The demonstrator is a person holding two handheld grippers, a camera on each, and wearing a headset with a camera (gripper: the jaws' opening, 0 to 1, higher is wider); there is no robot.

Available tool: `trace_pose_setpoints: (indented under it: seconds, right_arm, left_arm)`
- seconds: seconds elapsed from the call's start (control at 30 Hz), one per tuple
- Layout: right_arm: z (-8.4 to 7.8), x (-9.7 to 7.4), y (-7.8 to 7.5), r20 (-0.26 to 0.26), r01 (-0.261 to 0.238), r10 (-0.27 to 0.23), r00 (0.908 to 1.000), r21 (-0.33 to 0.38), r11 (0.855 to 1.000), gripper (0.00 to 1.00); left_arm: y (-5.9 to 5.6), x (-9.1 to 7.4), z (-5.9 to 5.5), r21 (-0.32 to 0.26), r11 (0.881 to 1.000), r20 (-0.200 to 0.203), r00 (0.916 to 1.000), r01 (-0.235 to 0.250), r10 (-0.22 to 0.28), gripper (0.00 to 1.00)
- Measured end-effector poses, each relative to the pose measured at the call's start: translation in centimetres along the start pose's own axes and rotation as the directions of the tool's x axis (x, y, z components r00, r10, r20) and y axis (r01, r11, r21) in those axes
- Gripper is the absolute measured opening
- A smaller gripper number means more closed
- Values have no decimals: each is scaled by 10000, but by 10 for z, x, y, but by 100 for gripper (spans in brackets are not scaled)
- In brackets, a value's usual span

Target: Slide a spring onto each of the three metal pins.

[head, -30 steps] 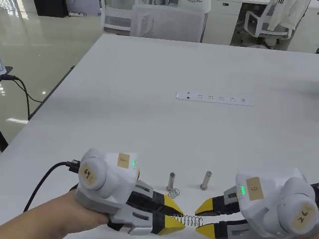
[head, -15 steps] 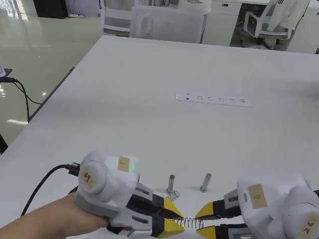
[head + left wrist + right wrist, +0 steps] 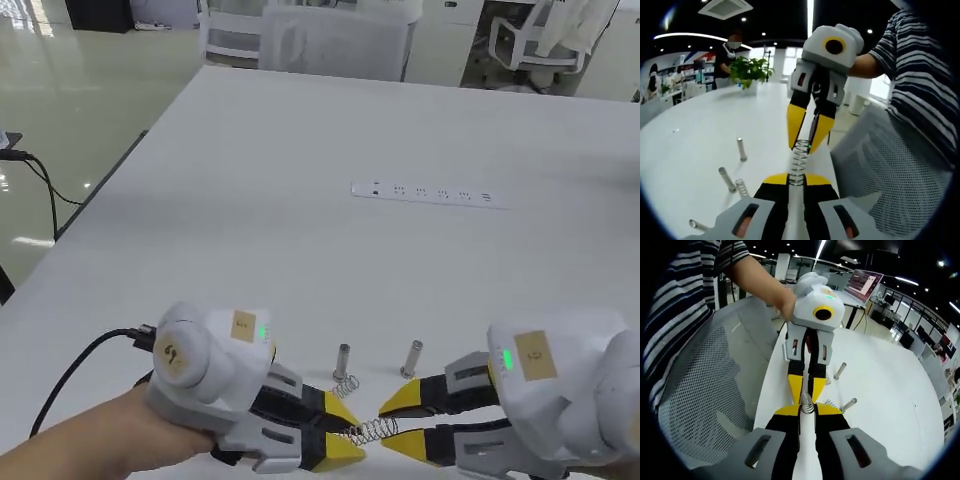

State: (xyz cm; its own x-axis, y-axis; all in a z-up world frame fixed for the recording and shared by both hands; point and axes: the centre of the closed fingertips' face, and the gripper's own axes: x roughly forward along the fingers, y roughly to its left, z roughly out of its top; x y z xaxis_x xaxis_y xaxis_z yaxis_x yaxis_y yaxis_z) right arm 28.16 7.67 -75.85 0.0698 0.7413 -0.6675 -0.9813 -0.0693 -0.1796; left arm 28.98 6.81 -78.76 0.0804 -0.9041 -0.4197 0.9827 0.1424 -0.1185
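My left gripper (image 3: 349,434) is shut on one end of a small steel spring (image 3: 372,430) and holds it just above the white table (image 3: 300,230), near its front edge. My right gripper (image 3: 386,428) faces it tip to tip, jaws apart, with the spring's free end between them. In the left gripper view the spring (image 3: 799,162) runs from my own jaws up into the right gripper (image 3: 803,148). Two metal pins (image 3: 343,356) (image 3: 412,355) stand just beyond the tips. A loose spring (image 3: 346,384) lies by the left pin. A third pin (image 3: 697,225) lies low at the left.
A white power strip (image 3: 428,194) lies across the middle of the table. A black cable (image 3: 85,367) trails left from my left gripper. Office chairs (image 3: 530,40) stand beyond the far edge. A person in a striped shirt (image 3: 920,85) holds the grippers.
The right gripper has moved left toward the left gripper, so the spring's free end now lies deeper between its jaws. The spring tilts up a little. The pins have not moved.
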Motion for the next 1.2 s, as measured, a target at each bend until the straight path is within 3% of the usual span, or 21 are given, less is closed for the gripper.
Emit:
trace_pose_setpoints:
  seconds: [0.43,0.73,1.2]
  right_arm:
    - [18,7,-2,620,-31,15,9981,266,9996,7]
    - [25,11,-1,923,76,-77,9957,18,10000,7]
    - [26,14,0,653,30,-13,9979,-266,9996,7]
  left_arm:
    - [1,5,0,126,9999,-128,9999,-67,69,2]
    - [0,8,3,212,9998,-176,9998,-58,62,2]
    - [1,1,-3,-4,9995,-295,9991,-303,303,4]
